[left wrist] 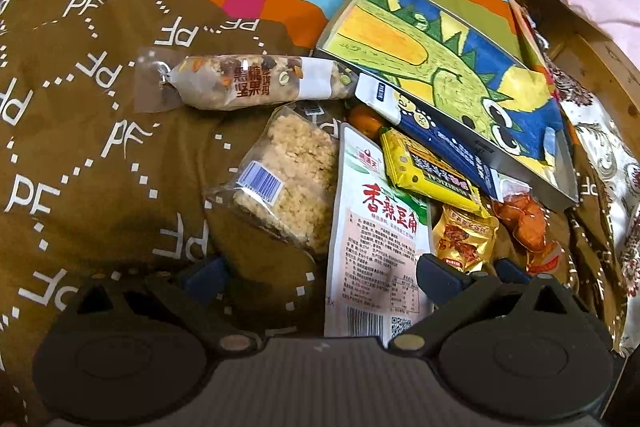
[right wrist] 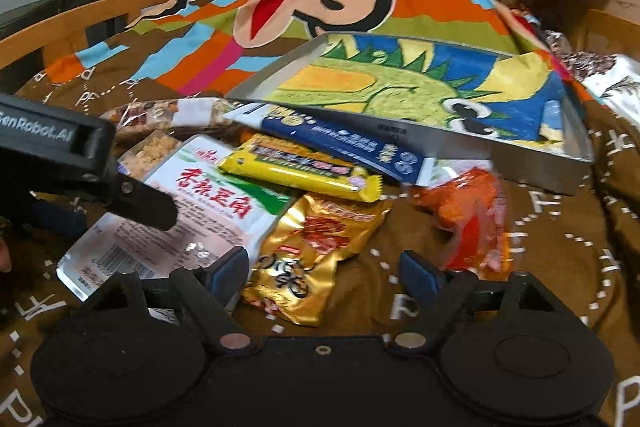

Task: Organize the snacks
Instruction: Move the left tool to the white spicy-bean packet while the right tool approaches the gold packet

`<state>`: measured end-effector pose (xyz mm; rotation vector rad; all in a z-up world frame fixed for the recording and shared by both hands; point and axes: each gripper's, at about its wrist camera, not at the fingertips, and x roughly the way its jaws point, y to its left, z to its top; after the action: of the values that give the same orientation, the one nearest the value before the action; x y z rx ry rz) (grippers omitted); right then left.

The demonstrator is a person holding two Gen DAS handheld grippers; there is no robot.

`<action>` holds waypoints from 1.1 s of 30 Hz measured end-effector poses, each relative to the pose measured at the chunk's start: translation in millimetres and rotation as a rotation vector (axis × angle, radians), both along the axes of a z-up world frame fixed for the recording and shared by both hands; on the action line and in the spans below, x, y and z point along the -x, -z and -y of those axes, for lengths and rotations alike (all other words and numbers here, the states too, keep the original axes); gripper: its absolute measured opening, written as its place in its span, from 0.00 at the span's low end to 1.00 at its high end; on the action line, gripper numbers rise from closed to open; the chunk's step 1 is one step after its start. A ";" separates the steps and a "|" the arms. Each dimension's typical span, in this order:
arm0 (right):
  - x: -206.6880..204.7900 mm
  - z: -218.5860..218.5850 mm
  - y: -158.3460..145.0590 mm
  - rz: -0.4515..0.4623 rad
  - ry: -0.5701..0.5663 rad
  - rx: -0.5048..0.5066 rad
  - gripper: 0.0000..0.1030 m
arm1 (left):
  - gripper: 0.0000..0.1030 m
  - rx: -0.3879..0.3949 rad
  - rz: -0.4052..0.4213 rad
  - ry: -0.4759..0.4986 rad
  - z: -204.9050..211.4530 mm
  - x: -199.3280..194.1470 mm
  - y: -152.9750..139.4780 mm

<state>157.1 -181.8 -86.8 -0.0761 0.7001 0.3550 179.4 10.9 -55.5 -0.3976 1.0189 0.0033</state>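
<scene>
The snacks lay in a loose heap on a brown bedspread (left wrist: pixel 100 155) printed with white letters and a cartoon monkey face. Beside the heap sat a shallow grey metal tray (right wrist: pixel 520 171) lined with a crayon drawing of a green dinosaur, its near edge tilted up over the packets.

The left gripper (left wrist: pixel 320 273) hovered over the pile with its jaws wide apart and nothing pinched. Between its blue-padded fingers (left wrist: pixel 436 277) lay the lower end of a flat white pouch with red Chinese characters (left wrist: pixel 376 239), not pressed by either pad. To the pouch's left rested a clear packet of pale crispy rice cake (left wrist: pixel 288 179), and beyond that a long clear-wrapped nut bar (left wrist: pixel 248 87).

The right gripper (right wrist: pixel 326 273) stood open as well, holding nothing. A crinkled gold foil packet (right wrist: pixel 312 259) lay between its fingers (right wrist: pixel 418 277); whether the left pad touched the foil could not be told. An orange-red translucent packet (right wrist: pixel 476 219), blurred, sat just beyond the right finger.

Above the gold packet lay a yellow-wrapped bar (right wrist: pixel 304 171), overlapping the white pouch's upper corner, and behind it a long dark blue and white packet (right wrist: pixel 340 143) leaned against the tray's near wall. In the right wrist view the left gripper's black body reached in from the left over the white pouch.
</scene>
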 end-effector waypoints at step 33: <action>3.9 21.0 -6.1 0.006 -0.119 0.141 0.79 | 0.92 0.143 0.065 0.064 22.5 -1.4 3.2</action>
<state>153.1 -202.8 -80.7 -0.2535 0.7160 0.4190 180.7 -11.6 -58.7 -0.4923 0.9704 -0.1397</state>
